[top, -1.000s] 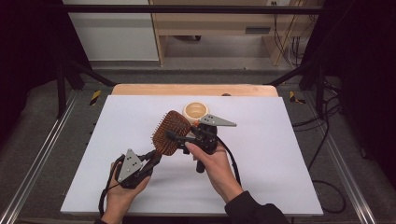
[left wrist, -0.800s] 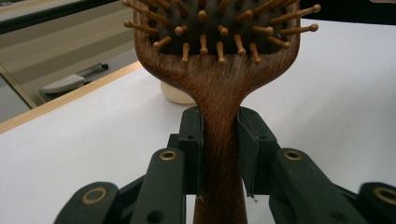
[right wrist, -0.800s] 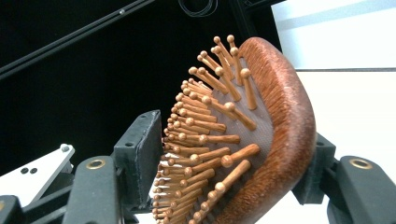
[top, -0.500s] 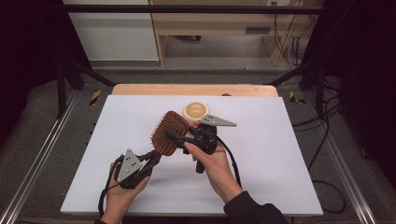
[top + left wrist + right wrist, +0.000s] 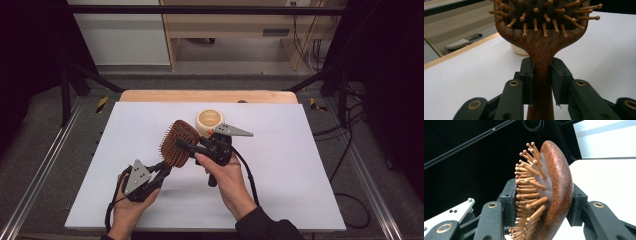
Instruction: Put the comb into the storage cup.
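White counter (image 5: 300, 165) below; we see the wooden hairbrush (image 5: 177, 142) held above it, near a cream cup (image 5: 210, 121); we judge it stiff, light, smooth-backed, its pins springy and poor purchase; left gripper (image 5: 541, 82) jaws clamped on the handle, the surest hold; right gripper (image 5: 544, 205) jaws, just closing, now pinch head across pins and back.
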The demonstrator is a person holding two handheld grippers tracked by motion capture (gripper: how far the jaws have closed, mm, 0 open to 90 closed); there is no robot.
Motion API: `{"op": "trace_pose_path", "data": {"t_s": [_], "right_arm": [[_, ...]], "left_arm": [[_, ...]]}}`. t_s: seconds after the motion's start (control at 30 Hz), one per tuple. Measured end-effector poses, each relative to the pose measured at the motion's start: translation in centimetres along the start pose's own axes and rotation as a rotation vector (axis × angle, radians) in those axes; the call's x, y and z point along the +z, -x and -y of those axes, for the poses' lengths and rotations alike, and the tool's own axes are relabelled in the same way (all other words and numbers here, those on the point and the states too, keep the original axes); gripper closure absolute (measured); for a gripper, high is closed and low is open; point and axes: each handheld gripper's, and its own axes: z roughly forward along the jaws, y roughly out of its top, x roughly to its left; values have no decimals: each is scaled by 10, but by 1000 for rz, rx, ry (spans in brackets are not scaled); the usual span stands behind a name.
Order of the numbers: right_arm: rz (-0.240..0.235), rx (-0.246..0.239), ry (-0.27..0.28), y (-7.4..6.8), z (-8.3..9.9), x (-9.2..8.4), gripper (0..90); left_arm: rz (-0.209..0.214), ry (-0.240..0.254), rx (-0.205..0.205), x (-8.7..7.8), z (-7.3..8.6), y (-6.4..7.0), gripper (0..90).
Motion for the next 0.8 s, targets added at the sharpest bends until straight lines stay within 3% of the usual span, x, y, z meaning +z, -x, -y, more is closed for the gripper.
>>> {"op": "trace_pose_path", "data": {"t_s": [0.63, 0.8], "right_arm": [[4, 2, 23, -5, -1, 3, 548], [17, -6, 34, -6, -4, 1, 549]], "left_arm": [[1, 18, -54, 1, 1, -3, 706], [2, 45, -102, -1, 1, -4, 648]]}}
